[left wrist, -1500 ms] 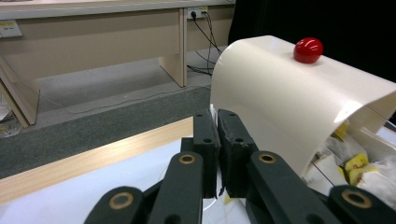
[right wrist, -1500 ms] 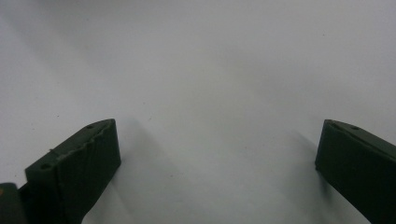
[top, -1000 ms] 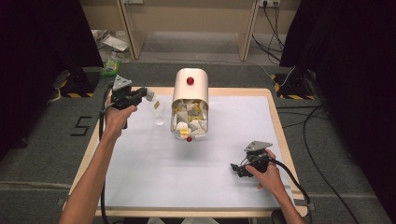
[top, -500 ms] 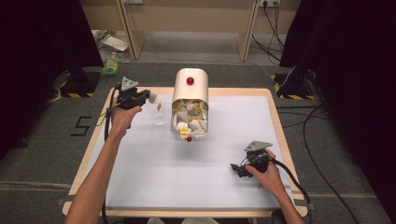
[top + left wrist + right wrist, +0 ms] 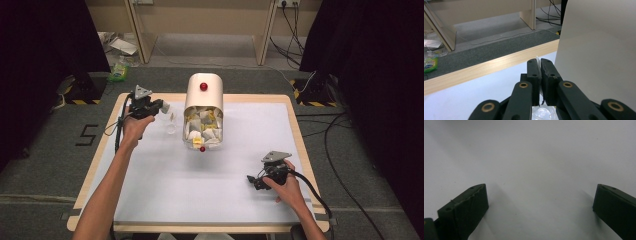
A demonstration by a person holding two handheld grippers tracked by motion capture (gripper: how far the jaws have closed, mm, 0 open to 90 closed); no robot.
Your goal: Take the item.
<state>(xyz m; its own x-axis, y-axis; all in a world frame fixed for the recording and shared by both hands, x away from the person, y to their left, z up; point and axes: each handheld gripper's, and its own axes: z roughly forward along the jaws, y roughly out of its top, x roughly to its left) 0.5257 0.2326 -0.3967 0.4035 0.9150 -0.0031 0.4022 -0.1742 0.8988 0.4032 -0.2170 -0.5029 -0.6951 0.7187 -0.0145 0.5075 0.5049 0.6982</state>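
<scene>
Left hand-held black gripper point(image 5: 162, 106) pinched tight on a thin white tea-bag tag point(image 5: 537, 59), hanging over a small clear glass cup point(image 5: 171, 128) just left of the cream rounded tea-bag dispenser point(image 5: 203, 111). Right black gripper point(image 5: 256, 181) parked low on the white tabletop point(image 5: 165, 195), jaws wide apart, nothing between.

A green packet point(image 5: 119, 71) and white papers point(image 5: 119, 46) lie on the grey floor point(image 5: 45, 165).

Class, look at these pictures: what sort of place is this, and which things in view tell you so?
Probably a lab or recording studio, not a home: black curtains hang at both sides, loose cables trail over grey carpet, and hazard-striped stand feet flank the work table.
</scene>
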